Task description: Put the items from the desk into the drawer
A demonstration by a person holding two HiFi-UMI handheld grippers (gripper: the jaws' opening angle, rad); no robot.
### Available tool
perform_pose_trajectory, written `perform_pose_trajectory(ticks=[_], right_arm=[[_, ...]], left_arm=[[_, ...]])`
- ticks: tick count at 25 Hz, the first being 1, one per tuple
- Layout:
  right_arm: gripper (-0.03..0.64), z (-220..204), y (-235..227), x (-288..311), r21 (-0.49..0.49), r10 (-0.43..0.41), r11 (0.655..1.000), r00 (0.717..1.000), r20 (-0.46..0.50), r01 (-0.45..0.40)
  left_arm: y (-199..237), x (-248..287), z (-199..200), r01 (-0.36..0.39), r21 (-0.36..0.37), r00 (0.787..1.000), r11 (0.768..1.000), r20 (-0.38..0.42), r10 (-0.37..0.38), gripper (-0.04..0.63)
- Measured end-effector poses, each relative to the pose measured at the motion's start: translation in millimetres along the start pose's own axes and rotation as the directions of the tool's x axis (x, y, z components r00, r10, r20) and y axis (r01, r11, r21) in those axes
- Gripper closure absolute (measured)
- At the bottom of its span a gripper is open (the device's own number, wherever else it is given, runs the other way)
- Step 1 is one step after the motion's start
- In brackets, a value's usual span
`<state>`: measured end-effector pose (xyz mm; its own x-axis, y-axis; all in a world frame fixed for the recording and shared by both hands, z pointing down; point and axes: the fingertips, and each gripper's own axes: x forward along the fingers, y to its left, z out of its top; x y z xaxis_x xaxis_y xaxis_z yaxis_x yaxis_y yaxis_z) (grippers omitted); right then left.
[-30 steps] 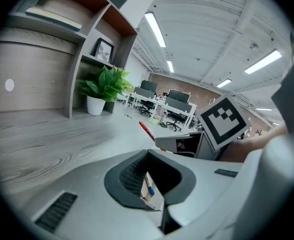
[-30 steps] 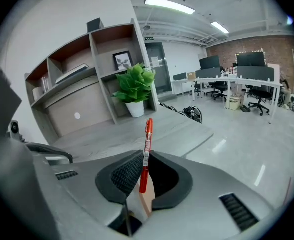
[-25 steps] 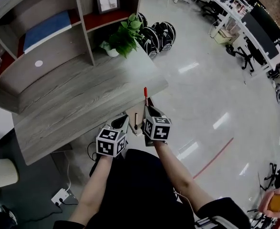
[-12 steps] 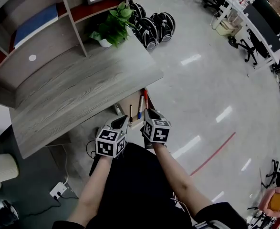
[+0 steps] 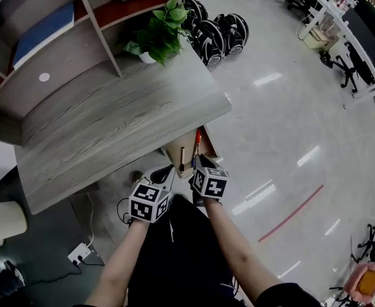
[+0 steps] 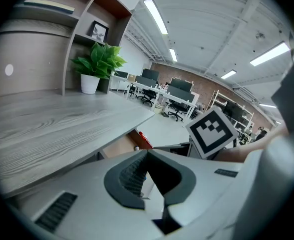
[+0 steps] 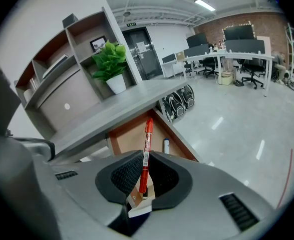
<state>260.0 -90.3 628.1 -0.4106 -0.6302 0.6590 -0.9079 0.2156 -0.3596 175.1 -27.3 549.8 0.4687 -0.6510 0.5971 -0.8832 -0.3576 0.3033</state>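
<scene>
Your right tool grips the slim red marker pen over the open brown wooden drawer mid-frame; lower, release; left tool closed, empty

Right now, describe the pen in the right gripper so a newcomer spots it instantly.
Find the grey wood-grain desk, then the open drawer under its front edge. Over it, the right gripper pinches a slim marker: the only bright red one, raised in the jaws, while a pale pen lies inside.
</scene>
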Motion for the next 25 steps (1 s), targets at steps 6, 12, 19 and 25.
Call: perform_pose_trajectory(ticks=[6, 12, 19, 25], right_arm=[[0.591, -5, -10, 34, 0.028, -0.009, 1.0, 0.998, -0.055, 0.011], [0.589, -7, -9, 56, 0.021, 0.004, 1.0, 0.995, -0.099, -0.002], [0.581, -14, -8, 71, 0.052, 0.013, 0.999, 0.987, -0.162, -0.004], [0.373, -11, 0, 64, 0.119, 0.114, 0.988, 0.982, -0.154, -0.096]], left_arm=[[5, -1, -2, -0.013, -0.027, 1.0, 1.0, 0.005, 0.013, 0.572], [9, 0, -14, -0.014, -0.049, 1.0, 0.999, -0.022, 0.013, 0.572], [16, 3, -20, -0.017, -0.077, 0.999, 0.997, -0.034, 0.014, 0.572], [12, 4, -25, -0.004, -0.085, 0.999, 0.996, -0.038, 0.0, 0.572]])
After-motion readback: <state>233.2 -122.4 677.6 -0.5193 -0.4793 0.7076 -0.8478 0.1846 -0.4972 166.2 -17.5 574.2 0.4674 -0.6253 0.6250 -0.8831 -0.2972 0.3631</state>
